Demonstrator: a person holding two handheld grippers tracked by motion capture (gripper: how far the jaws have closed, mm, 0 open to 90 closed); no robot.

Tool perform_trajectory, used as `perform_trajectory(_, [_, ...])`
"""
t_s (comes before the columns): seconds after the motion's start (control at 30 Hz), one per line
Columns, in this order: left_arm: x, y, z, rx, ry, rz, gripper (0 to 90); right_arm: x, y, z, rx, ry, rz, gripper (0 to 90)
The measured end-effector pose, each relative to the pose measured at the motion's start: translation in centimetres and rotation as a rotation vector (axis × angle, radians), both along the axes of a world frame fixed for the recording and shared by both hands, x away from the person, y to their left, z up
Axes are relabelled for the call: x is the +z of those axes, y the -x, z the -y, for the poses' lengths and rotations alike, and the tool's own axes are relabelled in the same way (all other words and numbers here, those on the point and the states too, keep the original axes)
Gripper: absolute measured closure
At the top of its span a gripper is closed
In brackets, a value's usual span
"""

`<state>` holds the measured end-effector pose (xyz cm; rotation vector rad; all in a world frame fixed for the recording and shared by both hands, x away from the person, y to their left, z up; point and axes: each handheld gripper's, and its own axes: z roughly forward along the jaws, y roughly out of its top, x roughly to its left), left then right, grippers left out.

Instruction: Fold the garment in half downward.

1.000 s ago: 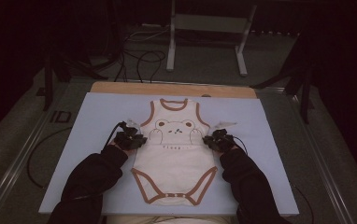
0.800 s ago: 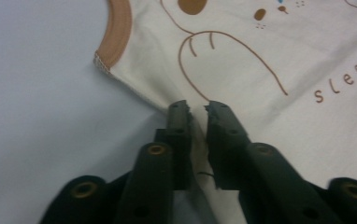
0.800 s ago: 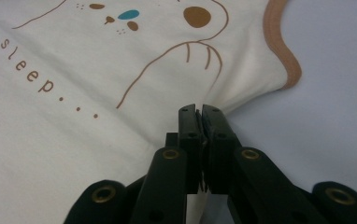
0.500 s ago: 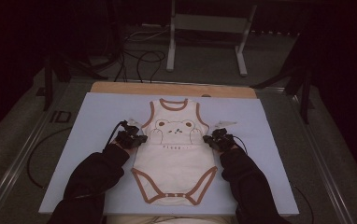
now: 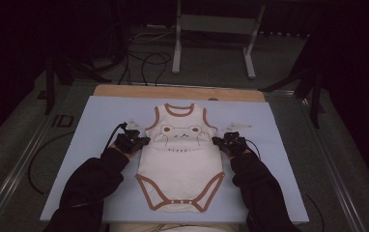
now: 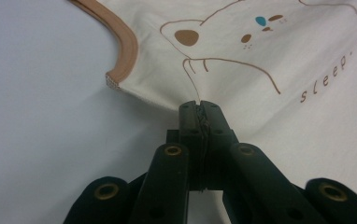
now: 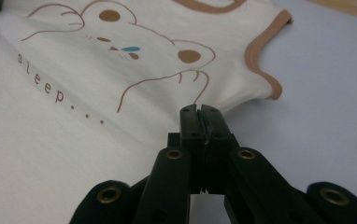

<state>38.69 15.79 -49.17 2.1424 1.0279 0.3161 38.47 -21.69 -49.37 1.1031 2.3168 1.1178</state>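
A cream baby bodysuit (image 5: 180,162) with brown trim and a bear print lies flat, neck away from me, on the pale blue board (image 5: 100,116). My left gripper (image 5: 144,141) is at its left side just below the armhole, and the left gripper view has the jaws of that left gripper (image 6: 200,105) shut on the side edge of the bodysuit (image 6: 270,42). My right gripper (image 5: 216,141) mirrors it on the other side. Its jaws are pinched on the fabric edge of the bodysuit (image 7: 74,140) below the right armhole, as seen at the right gripper (image 7: 200,109).
The board rests on a wooden table whose far edge (image 5: 173,92) shows beyond it. A white metal stand (image 5: 211,43) and loose cables (image 5: 144,60) sit on the floor behind. A black cable (image 5: 35,166) loops at the left.
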Motion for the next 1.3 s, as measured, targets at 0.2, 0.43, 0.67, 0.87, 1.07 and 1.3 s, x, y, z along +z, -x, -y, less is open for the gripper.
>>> perform_trajectory(0.2, [0.5, 0.3, -0.1, 0.000, 0.011, 0.004, 90.0, 0.9, 0.5, -0.1, 0.009, -0.002, 0.020, 89.7])
perform_trajectory(0.43, [1.4, 0.9, -0.1, -0.017, 0.013, 0.014, 90.0, 1.4, 1.3, 0.1, 0.015, -0.023, 0.021, 89.7])
perform_trajectory(0.67, [2.5, 2.0, -0.5, -0.045, 0.024, 0.023, 90.0, 2.4, 2.7, 0.4, 0.035, -0.045, 0.036, 89.6])
perform_trajectory(0.87, [3.3, 3.1, -0.3, -0.066, 0.013, 0.041, 90.0, 3.1, 3.8, 0.4, 0.051, -0.038, 0.051, 89.6])
perform_trajectory(1.07, [4.1, 4.8, -0.4, -0.103, 0.008, 0.055, 90.0, 3.6, 5.6, 0.6, 0.078, -0.021, 0.070, 89.6])
perform_trajectory(1.3, [4.4, 6.4, -0.7, -0.126, 0.017, 0.065, 90.0, 4.2, 7.0, 1.0, 0.093, -0.034, 0.080, 89.6])
